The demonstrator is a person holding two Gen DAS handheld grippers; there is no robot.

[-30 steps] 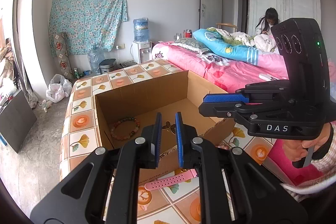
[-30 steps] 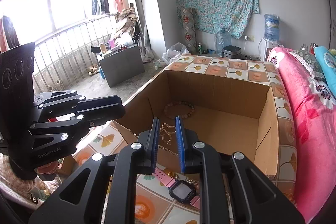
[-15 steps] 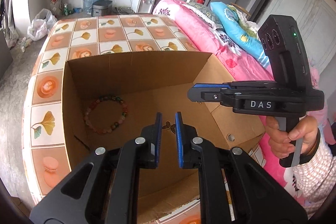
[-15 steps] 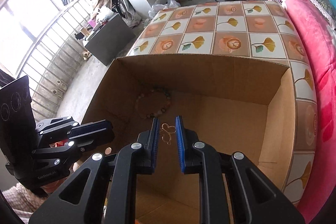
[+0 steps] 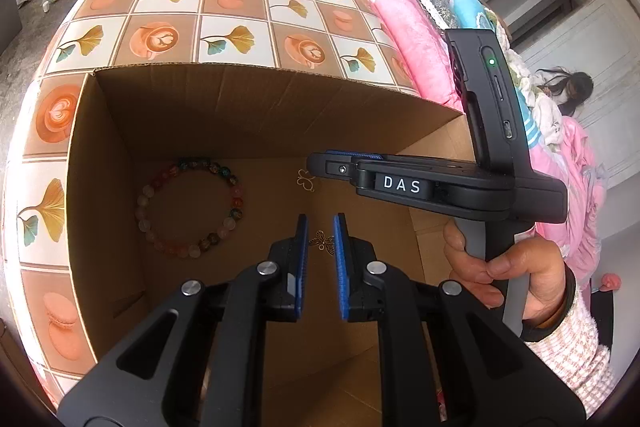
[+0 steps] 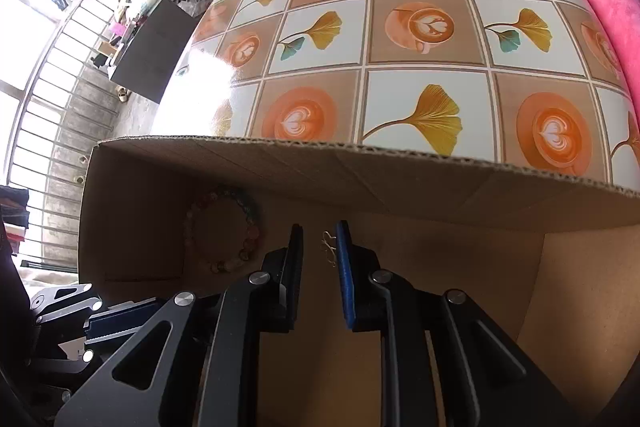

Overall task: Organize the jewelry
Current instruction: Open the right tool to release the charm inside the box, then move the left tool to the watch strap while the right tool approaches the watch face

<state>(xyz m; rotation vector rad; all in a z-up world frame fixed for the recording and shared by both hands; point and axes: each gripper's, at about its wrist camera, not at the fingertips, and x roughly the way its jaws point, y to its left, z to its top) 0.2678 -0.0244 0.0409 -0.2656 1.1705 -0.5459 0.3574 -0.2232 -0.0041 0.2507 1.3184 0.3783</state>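
An open cardboard box (image 5: 248,107) stands on the tiled table. A bead bracelet (image 5: 188,207) lies on its floor; it also shows in the right wrist view (image 6: 224,227). My left gripper (image 5: 320,239) is inside the box, jaws slightly apart, with a gold butterfly earring (image 5: 323,240) between the pads. My right gripper (image 6: 318,247) is also in the box, slightly apart, a gold butterfly earring (image 6: 329,247) at its right pad. From the left wrist view this earring (image 5: 306,180) hangs at the right gripper's tip (image 5: 316,163). Whether either earring is still pinched is unclear.
The table (image 6: 420,27) has a tile-pattern cover with leaves and coffee cups. A pink bed (image 5: 408,39) runs along the table's right side, a person (image 5: 568,95) sitting on it. A dark cabinet (image 6: 156,47) and balcony railing (image 6: 48,99) lie left.
Both grippers have moved forward and down from above the table's near edge into the box. Their jaws look slightly wider apart than before.
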